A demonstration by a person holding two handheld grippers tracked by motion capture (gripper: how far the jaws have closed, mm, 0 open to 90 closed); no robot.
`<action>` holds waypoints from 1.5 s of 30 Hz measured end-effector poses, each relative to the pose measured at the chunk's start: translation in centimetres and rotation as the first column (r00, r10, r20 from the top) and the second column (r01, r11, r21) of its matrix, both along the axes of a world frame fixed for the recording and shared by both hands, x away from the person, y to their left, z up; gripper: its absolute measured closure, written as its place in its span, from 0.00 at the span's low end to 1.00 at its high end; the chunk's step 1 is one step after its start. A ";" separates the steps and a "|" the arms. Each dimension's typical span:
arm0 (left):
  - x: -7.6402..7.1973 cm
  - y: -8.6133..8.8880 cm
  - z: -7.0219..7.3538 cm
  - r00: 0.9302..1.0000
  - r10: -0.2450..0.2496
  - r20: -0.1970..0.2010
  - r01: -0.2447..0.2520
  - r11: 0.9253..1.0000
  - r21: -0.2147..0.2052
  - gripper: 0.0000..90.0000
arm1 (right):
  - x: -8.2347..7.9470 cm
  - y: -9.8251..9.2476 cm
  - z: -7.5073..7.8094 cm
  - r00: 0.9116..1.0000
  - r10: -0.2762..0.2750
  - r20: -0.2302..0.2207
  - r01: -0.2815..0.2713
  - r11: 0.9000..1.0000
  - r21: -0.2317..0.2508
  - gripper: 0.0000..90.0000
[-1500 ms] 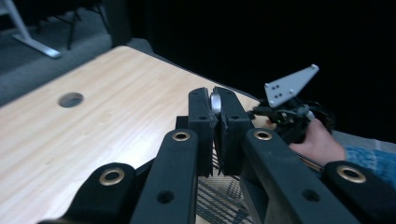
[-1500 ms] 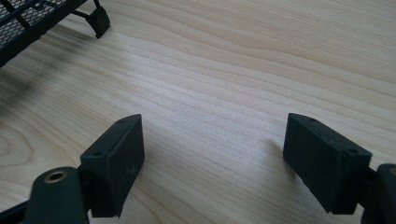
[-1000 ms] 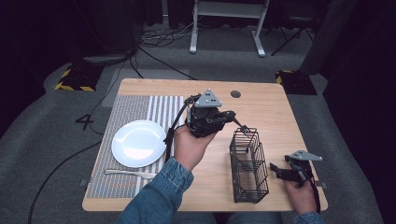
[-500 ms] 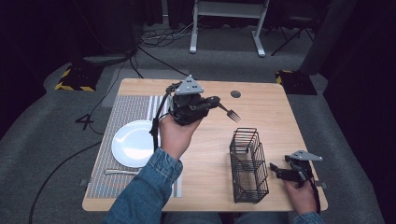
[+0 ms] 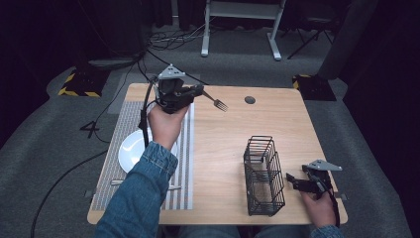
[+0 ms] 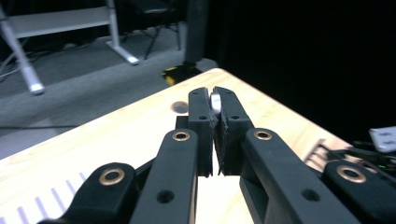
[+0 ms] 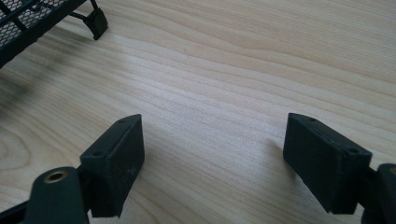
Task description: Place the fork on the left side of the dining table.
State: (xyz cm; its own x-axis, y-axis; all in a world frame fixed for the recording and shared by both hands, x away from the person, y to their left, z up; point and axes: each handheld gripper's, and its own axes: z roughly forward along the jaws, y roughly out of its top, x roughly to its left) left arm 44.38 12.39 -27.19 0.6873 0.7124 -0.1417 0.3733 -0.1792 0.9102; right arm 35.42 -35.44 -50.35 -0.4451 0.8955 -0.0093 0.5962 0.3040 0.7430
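Item 1: your left gripper (image 5: 198, 92), raised above the far left part of the table (image 5: 228, 134), over the striped placemat (image 5: 185, 148). Its jaws are clamped narrow on a fork (image 5: 214, 100), tines pointing toward the table's middle; the left gripper view shows a sliver of pale metal pinched between the pads (image 6: 201, 116).

Item 2: your right gripper (image 5: 293, 182), low at the near right corner, just beside the black wire basket (image 5: 264, 174). Its jaws stand wide apart with bare wood between them, holding nothing.

Item 3: white plate (image 5: 130, 148) on the placemat, partly behind your sleeve (image 5: 143, 193).

Item 4: a piece of cutlery (image 5: 119, 182) lying near the placemat's front edge; type unclear.
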 end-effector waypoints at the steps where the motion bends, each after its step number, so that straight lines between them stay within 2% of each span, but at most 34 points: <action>1: 0.2 0.5 -0.1 1.000 0.014 -0.003 -0.014 1.000 0.002 0.96 | 0.0 0.0 0.0 1.000 0.000 0.000 0.000 1.000 0.000 0.23; 4: 0.9 1.7 -0.2 0.998 0.066 0.004 -0.066 0.998 0.012 0.96 | 0.0 0.0 0.0 1.000 -0.001 0.000 0.001 1.000 0.000 0.23; 7: 1.4 2.7 -0.5 0.992 0.124 0.011 -0.125 0.992 0.019 0.96 | 0.0 0.0 0.0 1.000 -0.001 -0.001 0.001 1.000 0.000 0.23; 10: 2.1 3.3 -1.0 0.979 0.201 0.012 -0.202 0.979 0.029 0.96 | 0.1 0.0 0.0 1.000 -0.001 -0.001 0.001 1.000 -0.001 0.23; 12: 2.6 3.8 -1.2 0.972 0.236 0.005 -0.236 0.971 0.032 0.96 | 0.1 0.0 0.0 1.000 -0.001 -0.001 0.001 1.000 -0.001 0.23; 16: 3.6 4.4 -1.2 0.958 0.287 -0.006 -0.286 0.958 0.035 0.96 | 0.1 0.0 0.0 1.000 -0.001 -0.001 0.001 1.000 -0.001 0.23; 20: 4.7 5.3 -1.4 0.944 0.329 -0.028 -0.327 0.943 0.054 0.96 | 0.1 0.0 0.0 1.000 -0.001 -0.001 0.001 1.000 -0.001 0.23; 22: 5.3 6.2 -1.7 0.934 0.351 -0.061 -0.350 0.936 0.033 0.96 | 0.1 0.0 0.0 1.000 -0.001 -0.001 0.001 1.000 -0.001 0.23; 25: 5.8 7.0 -2.0 0.927 0.365 -0.083 -0.365 0.931 0.022 0.96 | 0.1 0.0 0.0 1.000 -0.001 -0.001 0.001 1.000 -0.001 0.23; 29: 6.1 7.7 -2.4 0.924 0.370 -0.098 -0.369 0.929 0.030 0.96 | 0.1 0.0 0.0 1.000 -0.001 -0.001 0.001 1.000 -0.001 0.23; 32: 6.5 8.1 -2.8 0.924 0.362 -0.122 -0.361 0.932 0.038 0.96 | 0.1 0.0 0.0 1.000 -0.001 -0.001 0.001 1.000 -0.001 0.23; 38: 7.5 8.5 -4.0 0.919 0.347 -0.187 -0.340 0.938 0.068 0.96 | 0.1 0.0 0.0 1.000 -0.001 -0.001 0.001 1.000 -0.001 0.23; 45: 8.2 8.9 -5.6 0.902 0.353 -0.248 -0.336 0.936 0.110 0.96 | 0.1 0.0 0.0 1.000 -0.001 -0.001 0.001 1.000 -0.001 0.23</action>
State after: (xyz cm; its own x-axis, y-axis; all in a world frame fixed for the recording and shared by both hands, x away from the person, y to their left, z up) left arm 52.60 21.31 -32.82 0.3425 0.9113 -0.2284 0.6437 -0.0506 0.7636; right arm 35.49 -35.41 -50.35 -0.4441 0.8959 -0.0100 0.5973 0.3043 0.7421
